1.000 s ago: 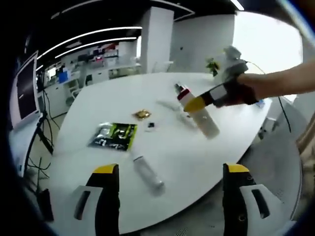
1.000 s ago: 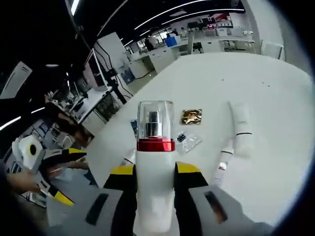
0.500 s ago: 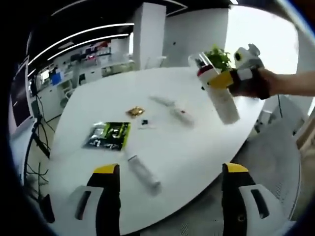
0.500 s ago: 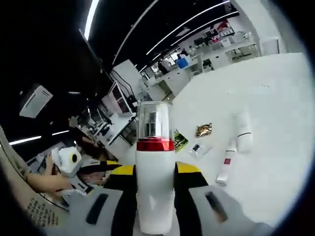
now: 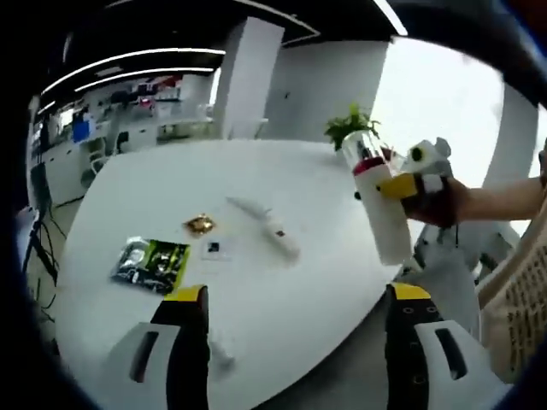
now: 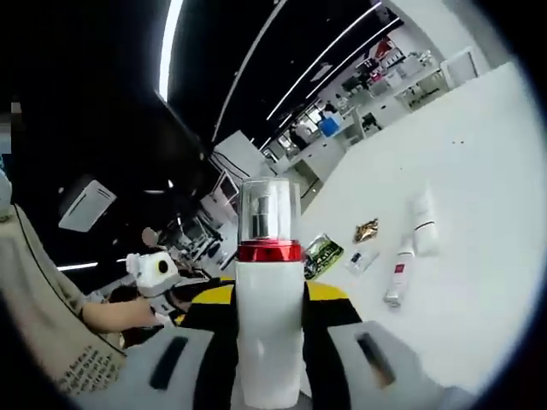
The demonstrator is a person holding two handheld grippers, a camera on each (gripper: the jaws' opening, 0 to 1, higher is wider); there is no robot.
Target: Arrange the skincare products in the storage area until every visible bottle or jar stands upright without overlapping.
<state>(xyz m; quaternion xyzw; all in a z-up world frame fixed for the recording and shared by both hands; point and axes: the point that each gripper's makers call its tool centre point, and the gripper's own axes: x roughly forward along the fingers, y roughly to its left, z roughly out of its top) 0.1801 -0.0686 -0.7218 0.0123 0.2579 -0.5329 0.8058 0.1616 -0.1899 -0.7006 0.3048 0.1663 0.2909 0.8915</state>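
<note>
Centrally, a white oval table (image 5: 282, 282) is seen. Above its edge a white pump bottle (image 6: 268, 329) — red collar, clear cap — is clamped between the right gripper (image 6: 268, 318) jaws. Lying flat on the table: green-black sachet (image 5: 152, 261), two white tubes (image 6: 412, 243), gold packet (image 5: 201, 225). Left gripper (image 5: 291, 299) — jaws spread wide, nothing held.

White table (image 5: 316, 282), rounded edge. On it, in left gripper view: green-and-black packet (image 5: 151, 261) lying flat; gold wrapper (image 5: 200, 225) just beyond; small dark-printed sachet (image 5: 213, 248) between them; two white tubes lying end to end, slim one (image 5: 245, 207) and thicker one (image 5: 280, 239) with red mark; pale bottle (image 5: 218, 352) on its side near front edge.
</note>
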